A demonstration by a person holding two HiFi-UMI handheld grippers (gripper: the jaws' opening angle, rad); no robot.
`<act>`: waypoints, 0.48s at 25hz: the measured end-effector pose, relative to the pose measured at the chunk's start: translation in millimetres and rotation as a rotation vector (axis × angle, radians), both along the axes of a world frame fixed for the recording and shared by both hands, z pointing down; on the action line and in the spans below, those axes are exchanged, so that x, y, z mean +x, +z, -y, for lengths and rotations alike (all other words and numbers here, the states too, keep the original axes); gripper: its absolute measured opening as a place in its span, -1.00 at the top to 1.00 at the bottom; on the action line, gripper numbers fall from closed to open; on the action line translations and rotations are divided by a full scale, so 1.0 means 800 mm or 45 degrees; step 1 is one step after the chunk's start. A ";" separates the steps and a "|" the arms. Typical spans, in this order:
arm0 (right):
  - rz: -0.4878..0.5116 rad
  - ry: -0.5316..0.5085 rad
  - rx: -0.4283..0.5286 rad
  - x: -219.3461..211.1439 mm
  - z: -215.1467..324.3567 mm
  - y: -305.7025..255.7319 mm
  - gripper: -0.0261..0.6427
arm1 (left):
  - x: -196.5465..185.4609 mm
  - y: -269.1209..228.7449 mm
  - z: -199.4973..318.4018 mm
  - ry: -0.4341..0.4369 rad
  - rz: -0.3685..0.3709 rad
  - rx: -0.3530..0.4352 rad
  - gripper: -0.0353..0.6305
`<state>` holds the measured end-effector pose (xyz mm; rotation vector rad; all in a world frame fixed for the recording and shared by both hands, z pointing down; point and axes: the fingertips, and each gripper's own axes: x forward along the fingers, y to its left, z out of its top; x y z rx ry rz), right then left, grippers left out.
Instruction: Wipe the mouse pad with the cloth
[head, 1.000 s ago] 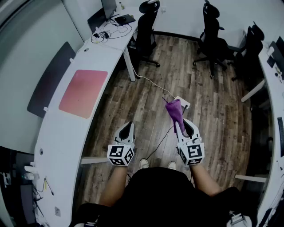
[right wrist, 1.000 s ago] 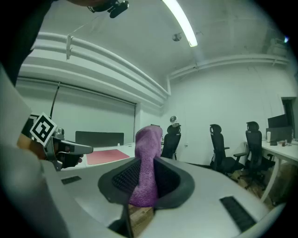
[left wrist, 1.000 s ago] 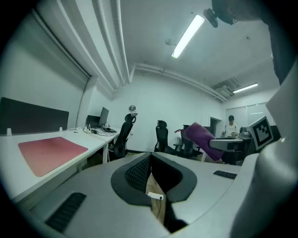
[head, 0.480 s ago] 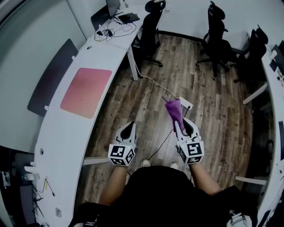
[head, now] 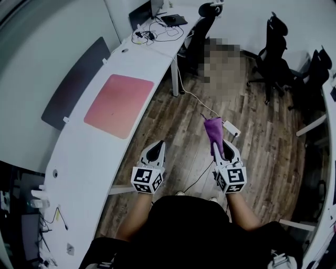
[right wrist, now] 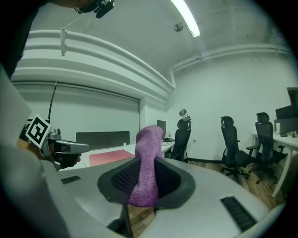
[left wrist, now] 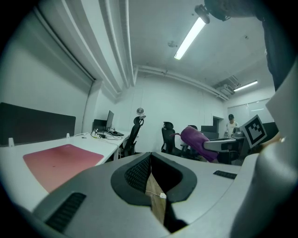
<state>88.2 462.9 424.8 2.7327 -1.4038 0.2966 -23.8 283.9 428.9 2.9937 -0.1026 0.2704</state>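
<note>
The pink mouse pad (head: pixel 119 105) lies flat on the long white desk (head: pixel 79 157) at my left; it also shows in the left gripper view as the pad (left wrist: pixel 56 162) and in the right gripper view as the pad (right wrist: pixel 109 157). My right gripper (head: pixel 224 148) is shut on the purple cloth (head: pixel 214 133), which sticks up out of its jaws as a rolled tuft (right wrist: pixel 147 158). It hangs over the wooden floor, well to the right of the desk. My left gripper (head: pixel 158 146) is shut with nothing in it (left wrist: pixel 151 158), just off the desk's edge.
A monitor (head: pixel 156 6) and tangled cables (head: pixel 149 35) sit at the desk's far end. Black office chairs (head: pixel 273 58) stand on the wood floor, where a white power strip (head: pixel 231 127) and its cord lie. A dark partition panel (head: pixel 73 84) backs the desk. A person (left wrist: pixel 230 123) stands far off.
The whole view has shifted: the desk and mouse pad now lie nearer and more to the right. Both grippers keep the same posture, the cloth still held in the right one.
</note>
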 end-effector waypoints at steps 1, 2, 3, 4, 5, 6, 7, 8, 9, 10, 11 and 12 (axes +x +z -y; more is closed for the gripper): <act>0.008 -0.006 0.001 -0.001 0.010 0.001 0.62 | -0.001 -0.001 0.008 -0.006 -0.001 -0.003 0.83; 0.018 -0.009 0.001 -0.002 0.018 0.003 0.62 | -0.002 -0.003 0.014 -0.009 -0.005 -0.002 0.83; 0.027 -0.009 0.001 -0.003 0.025 0.005 0.62 | -0.002 -0.006 0.018 -0.009 -0.011 0.001 0.83; 0.032 -0.009 -0.002 -0.005 0.031 0.006 0.62 | -0.002 -0.008 0.022 -0.006 -0.019 0.004 0.83; 0.032 -0.010 -0.008 -0.006 0.036 0.008 0.62 | -0.003 -0.010 0.025 -0.003 -0.026 0.006 0.83; 0.029 -0.012 -0.017 -0.007 0.041 0.010 0.62 | -0.003 -0.012 0.029 -0.002 -0.032 0.006 0.83; 0.024 -0.017 -0.027 -0.007 0.047 0.012 0.62 | -0.004 -0.012 0.032 -0.001 -0.036 0.005 0.83; 0.016 -0.026 -0.038 -0.008 0.053 0.012 0.62 | -0.006 -0.012 0.035 -0.001 -0.039 0.003 0.83; 0.008 -0.036 -0.049 -0.010 0.059 0.013 0.62 | -0.008 -0.011 0.039 -0.002 -0.038 0.000 0.83; -0.002 -0.047 -0.061 -0.012 0.064 0.013 0.62 | -0.010 -0.008 0.042 -0.004 -0.036 -0.003 0.83; -0.014 -0.056 -0.071 -0.013 0.070 0.012 0.62 | -0.011 -0.005 0.046 -0.008 -0.032 -0.008 0.83; -0.027 -0.065 -0.078 -0.012 0.075 0.011 0.62 | -0.010 -0.002 0.050 -0.014 -0.028 -0.014 0.83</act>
